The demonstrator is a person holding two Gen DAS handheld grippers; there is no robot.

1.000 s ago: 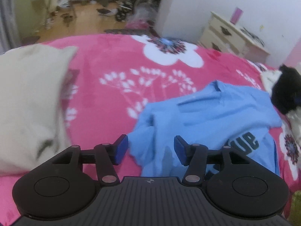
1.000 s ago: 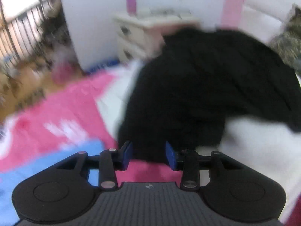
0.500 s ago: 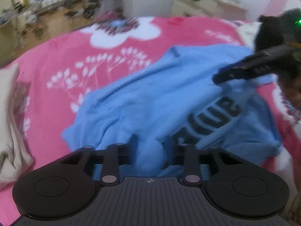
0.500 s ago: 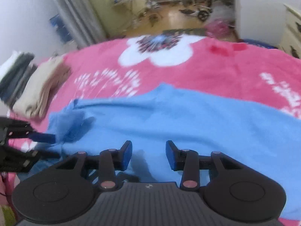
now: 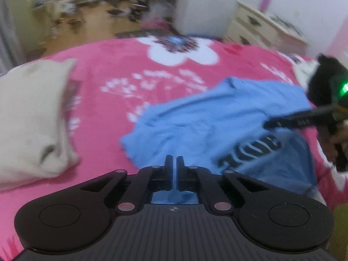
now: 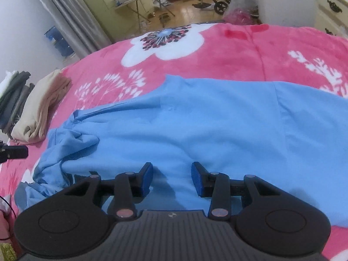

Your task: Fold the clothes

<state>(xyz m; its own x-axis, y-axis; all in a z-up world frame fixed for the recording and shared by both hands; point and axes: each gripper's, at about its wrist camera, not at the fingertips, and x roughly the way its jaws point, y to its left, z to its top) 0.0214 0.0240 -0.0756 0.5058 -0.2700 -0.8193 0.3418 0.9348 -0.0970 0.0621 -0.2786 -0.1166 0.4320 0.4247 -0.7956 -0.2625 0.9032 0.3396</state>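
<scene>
Here, a light blue shirt (image 6: 217,126) lies crumpled across the middle of a pink floral blanket (image 6: 228,50) covering a bed. The left gripper (image 5: 174,163) has its fingers pinched nearly together on the shirt's near edge (blue cloth shows between them). The right gripper (image 6: 171,175) hovers over the shirt, fingers spread wide, holding nothing. Folded beige clothing (image 6: 41,106) sits near the blanket's left edge.

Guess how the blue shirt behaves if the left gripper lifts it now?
Probably floppy: the blue shirt lies creased and bunched. It likely drapes from the left gripper, whose jaws pinch one edge. Seems light, thin fabric.
</scene>
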